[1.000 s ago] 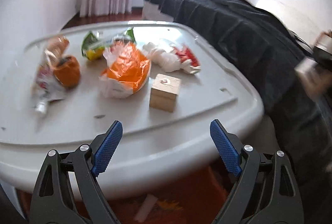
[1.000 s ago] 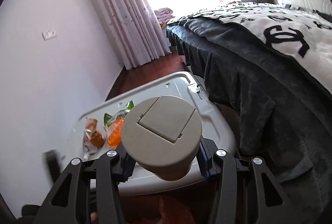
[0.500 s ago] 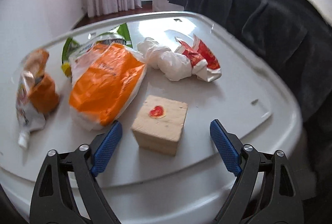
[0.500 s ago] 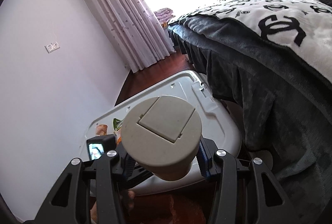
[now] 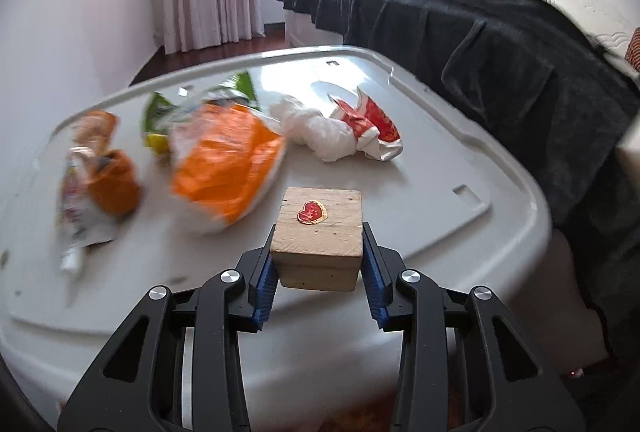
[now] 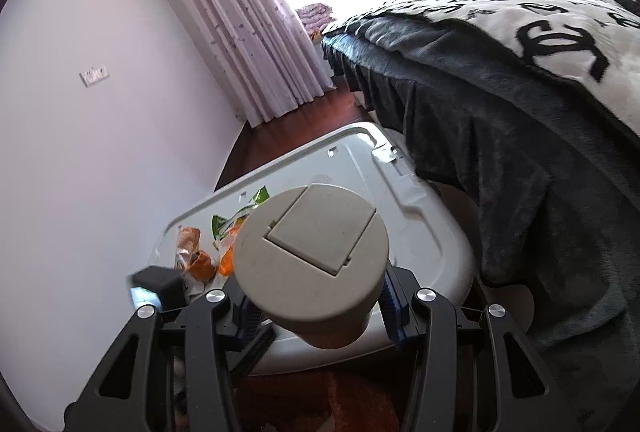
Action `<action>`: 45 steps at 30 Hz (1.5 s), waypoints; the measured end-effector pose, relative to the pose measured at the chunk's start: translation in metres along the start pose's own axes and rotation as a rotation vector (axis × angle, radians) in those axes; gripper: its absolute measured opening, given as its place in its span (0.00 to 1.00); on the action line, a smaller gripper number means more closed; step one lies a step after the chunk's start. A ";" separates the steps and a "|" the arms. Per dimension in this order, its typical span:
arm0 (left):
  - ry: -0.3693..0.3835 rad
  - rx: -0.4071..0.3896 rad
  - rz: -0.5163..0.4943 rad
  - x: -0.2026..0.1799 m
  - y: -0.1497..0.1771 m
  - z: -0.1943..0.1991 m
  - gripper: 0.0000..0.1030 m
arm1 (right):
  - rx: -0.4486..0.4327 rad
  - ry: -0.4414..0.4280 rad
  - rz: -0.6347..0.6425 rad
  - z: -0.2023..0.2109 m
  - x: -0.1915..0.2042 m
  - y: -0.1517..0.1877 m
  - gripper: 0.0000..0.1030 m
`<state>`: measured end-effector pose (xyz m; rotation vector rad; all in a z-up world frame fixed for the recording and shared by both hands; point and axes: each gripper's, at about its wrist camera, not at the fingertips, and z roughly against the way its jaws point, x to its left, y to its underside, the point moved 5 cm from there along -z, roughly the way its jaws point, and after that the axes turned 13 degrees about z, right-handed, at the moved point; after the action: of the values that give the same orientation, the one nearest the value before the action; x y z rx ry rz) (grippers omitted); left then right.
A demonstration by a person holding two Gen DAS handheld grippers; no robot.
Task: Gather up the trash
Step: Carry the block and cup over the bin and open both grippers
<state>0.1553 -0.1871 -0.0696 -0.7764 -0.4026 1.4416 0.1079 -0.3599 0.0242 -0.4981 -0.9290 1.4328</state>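
A small wooden block (image 5: 320,212) with a red heart sticker sits near the front of the white plastic lid (image 5: 440,172). My left gripper (image 5: 318,234) is closing on it, and both blue pads (image 5: 370,272) touch its sides. Behind the block lie an orange bag (image 5: 224,168), a crumpled white plastic bag (image 5: 320,132), a red-and-white wrapper (image 5: 372,124), a green wrapper (image 5: 160,112) and an orange-and-white packet (image 5: 96,184). My right gripper (image 6: 320,304) is shut on a round beige bin (image 6: 312,256) with a flap lid, held above the near right of the lid (image 6: 420,224).
A bed with a dark blanket (image 5: 500,44) runs along the right side of the lid. A white wall (image 6: 100,152) stands close on the left and curtains (image 6: 248,32) hang at the back. Dark red floor (image 6: 320,404) shows below the lid's front edge.
My left gripper came forward to the wooden block and its jaws closed from wide apart onto the block's sides. The right gripper kept hold of the bin and barely moved.
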 end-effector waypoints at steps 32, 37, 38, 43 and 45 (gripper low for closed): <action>-0.288 0.181 0.207 0.155 0.166 0.135 0.35 | 0.375 -0.034 0.339 -0.036 0.147 0.193 0.47; -0.296 0.196 0.221 0.157 0.170 0.132 0.35 | 0.400 -0.035 0.310 -0.040 0.140 0.199 0.47; -0.298 0.196 0.218 0.157 0.171 0.132 0.35 | 0.403 -0.035 0.310 -0.040 0.139 0.200 0.47; -0.305 0.190 0.199 0.154 0.168 0.131 0.36 | 0.408 -0.045 0.287 -0.040 0.136 0.200 0.47; -0.306 0.188 0.198 0.154 0.168 0.131 0.36 | 0.407 -0.050 0.283 -0.039 0.135 0.199 0.47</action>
<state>-0.0370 -0.0161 -0.1239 -0.4540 -0.4238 1.7647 0.0018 -0.1956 -0.1219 -0.2956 -0.5952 1.8450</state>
